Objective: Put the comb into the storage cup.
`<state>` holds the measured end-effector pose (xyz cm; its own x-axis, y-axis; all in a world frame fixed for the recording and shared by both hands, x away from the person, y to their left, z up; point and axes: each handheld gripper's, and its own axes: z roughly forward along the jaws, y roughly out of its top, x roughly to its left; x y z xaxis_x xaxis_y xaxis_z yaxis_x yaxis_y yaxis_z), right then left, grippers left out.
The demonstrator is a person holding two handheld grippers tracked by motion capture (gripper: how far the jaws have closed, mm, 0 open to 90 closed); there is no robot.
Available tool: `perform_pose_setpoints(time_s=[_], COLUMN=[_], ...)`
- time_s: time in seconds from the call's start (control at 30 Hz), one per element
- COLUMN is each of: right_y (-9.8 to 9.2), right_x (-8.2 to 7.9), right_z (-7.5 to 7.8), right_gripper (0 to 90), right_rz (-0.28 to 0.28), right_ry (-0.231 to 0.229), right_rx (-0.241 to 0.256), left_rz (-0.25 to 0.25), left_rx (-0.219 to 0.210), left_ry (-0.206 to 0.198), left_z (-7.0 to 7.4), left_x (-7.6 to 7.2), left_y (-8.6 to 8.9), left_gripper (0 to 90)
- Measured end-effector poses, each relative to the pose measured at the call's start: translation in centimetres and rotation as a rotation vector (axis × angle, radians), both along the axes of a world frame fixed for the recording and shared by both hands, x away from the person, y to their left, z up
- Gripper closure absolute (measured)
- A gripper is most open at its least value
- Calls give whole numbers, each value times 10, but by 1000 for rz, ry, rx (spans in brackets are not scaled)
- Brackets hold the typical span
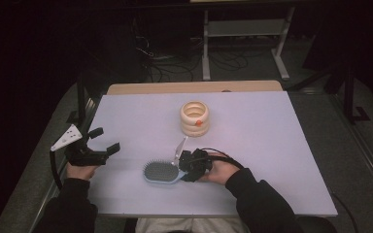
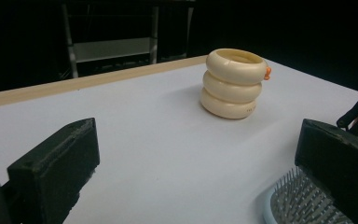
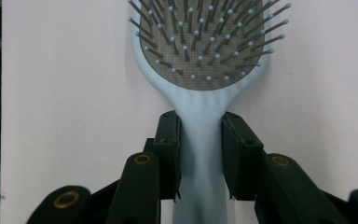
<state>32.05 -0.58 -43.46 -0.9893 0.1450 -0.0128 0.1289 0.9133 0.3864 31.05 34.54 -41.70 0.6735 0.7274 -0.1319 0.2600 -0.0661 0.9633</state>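
Observation:
A light blue hairbrush [image 1: 161, 172] lies bristles up on the white table [image 1: 267, 141], near the front edge. My right gripper [image 1: 182, 167] is shut on its handle, and in the right gripper view the two jaws press both sides of the hairbrush [image 3: 200, 42] just below the head. Off to the left, my left gripper [image 1: 106, 140] is held open over the table edge with nothing between its jaws. The left gripper [image 2: 191, 158] looks across the table, with the brush bristles [image 2: 298, 200] at its lower right.
A cream holder made of three stacked rings [image 1: 194, 118] stands at the table's middle back, with a small orange piece [image 1: 200, 122] on its rim; it also shows as the ring stack [image 2: 233, 84]. A wooden strip [image 1: 194, 87] runs along the far edge. Cables and a metal frame lie on the floor beyond.

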Motion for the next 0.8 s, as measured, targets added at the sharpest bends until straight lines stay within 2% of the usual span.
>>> perform_pose_setpoints(time_s=[0.23,0.8], right_y=[-6,-20], right_x=[2,5], right_z=[8,34], right_gripper=[684,684], right_rz=[-7,-20], right_ry=[-3,-51], right_rx=[28,95], left_rz=[0,1], left_rx=[2,-3], left_ry=[0,4], left_z=[0,0], left_x=[0,0], left_y=[0,1], left_gripper=[0,0])
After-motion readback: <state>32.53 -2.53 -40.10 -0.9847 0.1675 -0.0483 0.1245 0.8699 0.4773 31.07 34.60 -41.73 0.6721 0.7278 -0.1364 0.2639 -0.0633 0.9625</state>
